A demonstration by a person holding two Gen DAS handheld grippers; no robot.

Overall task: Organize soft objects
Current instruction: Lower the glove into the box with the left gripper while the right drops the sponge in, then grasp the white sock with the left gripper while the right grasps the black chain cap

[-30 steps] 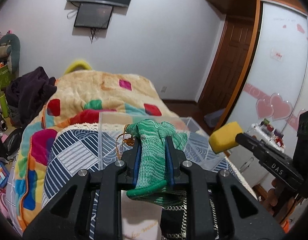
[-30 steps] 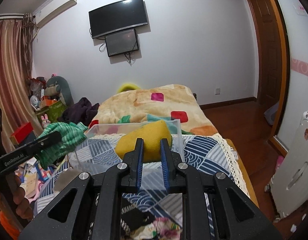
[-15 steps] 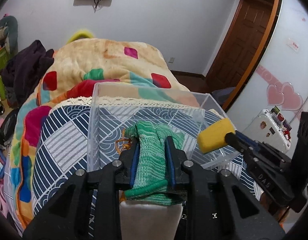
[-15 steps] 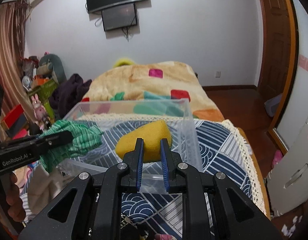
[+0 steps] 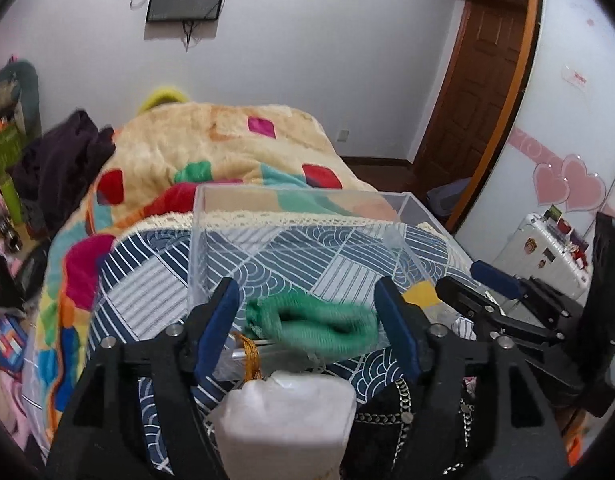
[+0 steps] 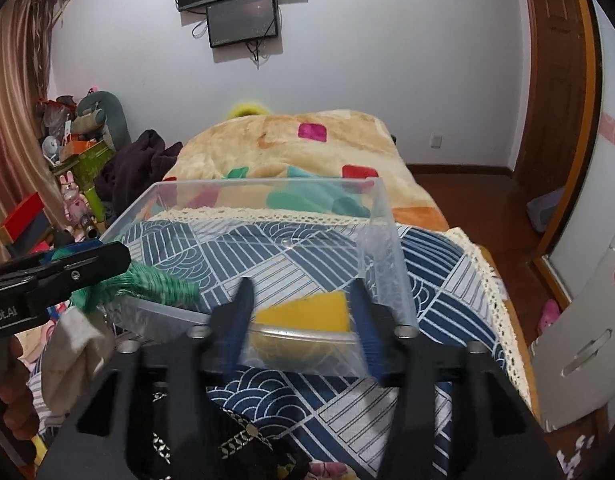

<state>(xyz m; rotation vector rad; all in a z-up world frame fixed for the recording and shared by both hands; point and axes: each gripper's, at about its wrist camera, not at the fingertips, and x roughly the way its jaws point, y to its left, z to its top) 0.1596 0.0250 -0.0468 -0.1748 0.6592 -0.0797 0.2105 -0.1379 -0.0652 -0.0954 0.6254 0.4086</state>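
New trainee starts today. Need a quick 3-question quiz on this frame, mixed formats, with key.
1. True or false: the left gripper is clamped on the green knit cloth.
2. Multiple choice: where is the yellow sponge? A) on the beige blanket B) in the clear plastic bin, by its near wall C) on the floor
3. Fill in: the right gripper has its jaws ____.

Key
1. False: the jaws stand wide, the cloth lies loose between them at the bin's near edge.
2. B
3. open
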